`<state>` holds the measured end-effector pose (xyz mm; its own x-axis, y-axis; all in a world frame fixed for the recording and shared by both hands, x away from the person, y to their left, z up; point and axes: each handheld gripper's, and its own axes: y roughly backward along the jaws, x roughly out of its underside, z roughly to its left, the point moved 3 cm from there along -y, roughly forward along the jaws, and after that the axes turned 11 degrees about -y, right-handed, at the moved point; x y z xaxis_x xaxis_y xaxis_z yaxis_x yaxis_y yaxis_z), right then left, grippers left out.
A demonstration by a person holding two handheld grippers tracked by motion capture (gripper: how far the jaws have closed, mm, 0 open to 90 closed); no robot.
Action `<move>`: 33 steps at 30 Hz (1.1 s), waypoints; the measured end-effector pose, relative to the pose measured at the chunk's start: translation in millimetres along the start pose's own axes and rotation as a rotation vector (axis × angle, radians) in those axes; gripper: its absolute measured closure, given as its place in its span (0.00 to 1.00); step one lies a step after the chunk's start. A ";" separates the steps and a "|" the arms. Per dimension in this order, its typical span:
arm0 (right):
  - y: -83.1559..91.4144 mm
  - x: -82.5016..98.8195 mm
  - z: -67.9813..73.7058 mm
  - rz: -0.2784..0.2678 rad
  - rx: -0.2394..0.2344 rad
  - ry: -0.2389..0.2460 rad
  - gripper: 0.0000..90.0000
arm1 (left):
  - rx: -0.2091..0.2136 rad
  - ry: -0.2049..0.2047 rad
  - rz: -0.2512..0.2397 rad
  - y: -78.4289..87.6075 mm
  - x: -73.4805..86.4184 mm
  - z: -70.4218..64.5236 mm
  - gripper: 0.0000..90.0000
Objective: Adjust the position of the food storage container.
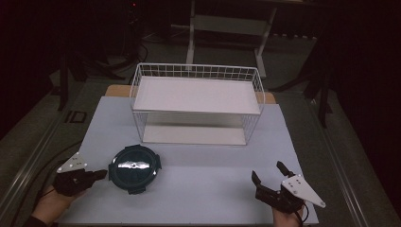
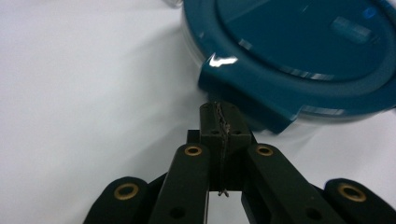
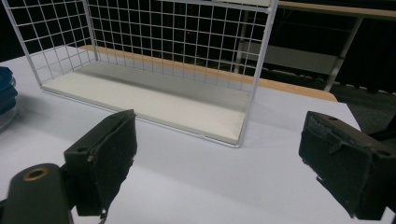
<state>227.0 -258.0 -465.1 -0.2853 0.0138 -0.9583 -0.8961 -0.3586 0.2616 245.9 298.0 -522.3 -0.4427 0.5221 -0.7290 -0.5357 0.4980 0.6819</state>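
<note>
A round container with a dark teal clip-on lid (image 1: 135, 168) lies on the white table at the front left. In the left gripper view the lid (image 2: 299, 51) is close ahead, one of its side latches pointing at my jaws. My left gripper (image 1: 103, 174) is shut, its two pads pressed flat together with nothing between them; its tip (image 2: 219, 112) sits just short of that latch, low over the table. My right gripper (image 1: 268, 172) rests at the front right with its jaws wide open and empty (image 3: 219, 154), facing the wire rack.
A white wire rack (image 1: 198, 66) with an upper white shelf and a white floor board stands at the back middle of the table; its near corner post (image 3: 252, 93) shows in the right gripper view. The table top (image 1: 208, 189) ends close in front of both hands.
</note>
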 end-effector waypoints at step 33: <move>-4.6 0.6 4.5 0.011 -0.019 0.010 0.13 | 0.098 -0.055 -0.007 -44.8 -50.4 -14.5 1.00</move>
<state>229.4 -252.2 -466.4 -0.2912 0.0006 -0.9567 -0.8864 -0.3763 0.2696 281.8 239.4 -517.0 -0.3975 0.5540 -0.7315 -0.4647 0.5659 0.6811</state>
